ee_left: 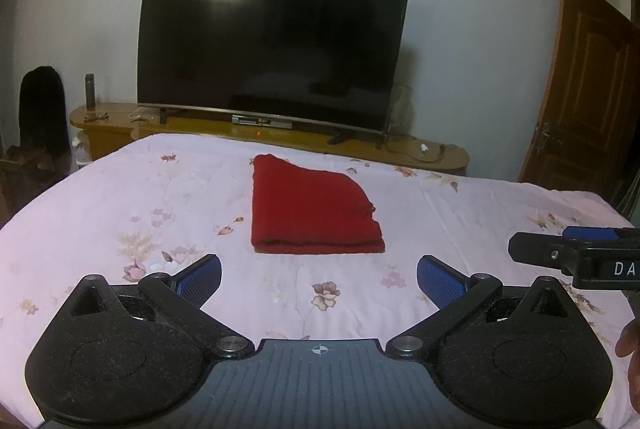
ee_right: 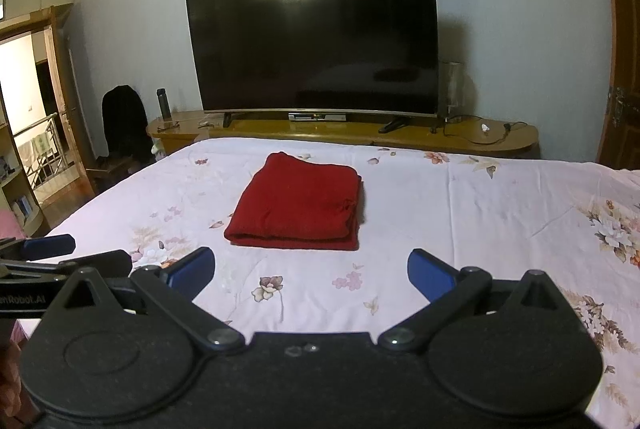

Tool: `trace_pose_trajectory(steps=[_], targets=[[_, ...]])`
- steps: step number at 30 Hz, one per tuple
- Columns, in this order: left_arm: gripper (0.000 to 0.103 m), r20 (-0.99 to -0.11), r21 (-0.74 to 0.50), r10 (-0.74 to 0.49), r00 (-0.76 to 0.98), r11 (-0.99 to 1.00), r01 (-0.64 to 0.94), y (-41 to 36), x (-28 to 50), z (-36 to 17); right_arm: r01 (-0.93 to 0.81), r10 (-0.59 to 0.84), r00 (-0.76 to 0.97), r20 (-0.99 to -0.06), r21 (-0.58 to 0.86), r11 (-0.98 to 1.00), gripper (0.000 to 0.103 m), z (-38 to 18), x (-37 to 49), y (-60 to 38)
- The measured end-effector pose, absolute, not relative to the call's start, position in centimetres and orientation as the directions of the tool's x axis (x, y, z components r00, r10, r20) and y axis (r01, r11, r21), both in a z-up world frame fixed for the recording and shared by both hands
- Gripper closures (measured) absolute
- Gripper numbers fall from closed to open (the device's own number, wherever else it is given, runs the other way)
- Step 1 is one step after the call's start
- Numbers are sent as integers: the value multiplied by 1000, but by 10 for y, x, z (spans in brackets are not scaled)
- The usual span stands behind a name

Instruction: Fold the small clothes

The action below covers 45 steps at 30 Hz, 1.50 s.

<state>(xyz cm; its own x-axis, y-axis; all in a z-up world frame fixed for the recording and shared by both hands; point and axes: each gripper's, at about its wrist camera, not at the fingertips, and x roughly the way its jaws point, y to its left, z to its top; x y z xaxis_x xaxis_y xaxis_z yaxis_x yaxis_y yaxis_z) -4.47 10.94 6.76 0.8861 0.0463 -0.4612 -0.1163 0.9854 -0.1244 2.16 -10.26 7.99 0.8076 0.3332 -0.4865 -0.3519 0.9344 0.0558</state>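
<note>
A red knitted garment point(ee_left: 312, 209) lies folded into a flat stack on the pale floral bed sheet point(ee_left: 120, 197); it also shows in the right wrist view point(ee_right: 298, 207). My left gripper point(ee_left: 319, 281) is open and empty, just short of the garment's near edge. My right gripper point(ee_right: 311, 271) is open and empty, also just short of the near edge. The right gripper shows at the right edge of the left wrist view point(ee_left: 576, 249). The left gripper shows at the left edge of the right wrist view point(ee_right: 60, 257).
A large dark TV point(ee_left: 272, 45) stands on a low wooden cabinet point(ee_left: 280, 137) past the bed's far edge. A dark bottle point(ee_left: 89, 91) and cables sit on the cabinet. A wooden door point(ee_left: 580, 89) is at the right, a dark chair point(ee_left: 42, 109) at the left.
</note>
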Motion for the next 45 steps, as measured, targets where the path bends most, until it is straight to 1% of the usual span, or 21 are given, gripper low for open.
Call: trace_pose_trajectory(steps=[13, 20, 39, 45], targets=[[0, -469, -124, 45, 882, 985, -116, 109, -44, 65, -351, 336, 802, -494, 65, 934, 1, 77, 22, -104], [0, -454, -124, 35, 890, 987, -102, 106, -43, 66, -348, 332, 805, -491, 62, 936, 1, 76, 20, -103], [0, -466, -127, 28, 885, 987, -98, 108, -38, 60, -322, 310, 815, -489, 63, 945, 1, 72, 19, -98], [0, -454, -125, 24, 890, 988, -91, 109, -37, 59, -324, 310, 815, -489, 58, 944, 1, 72, 20, -97]])
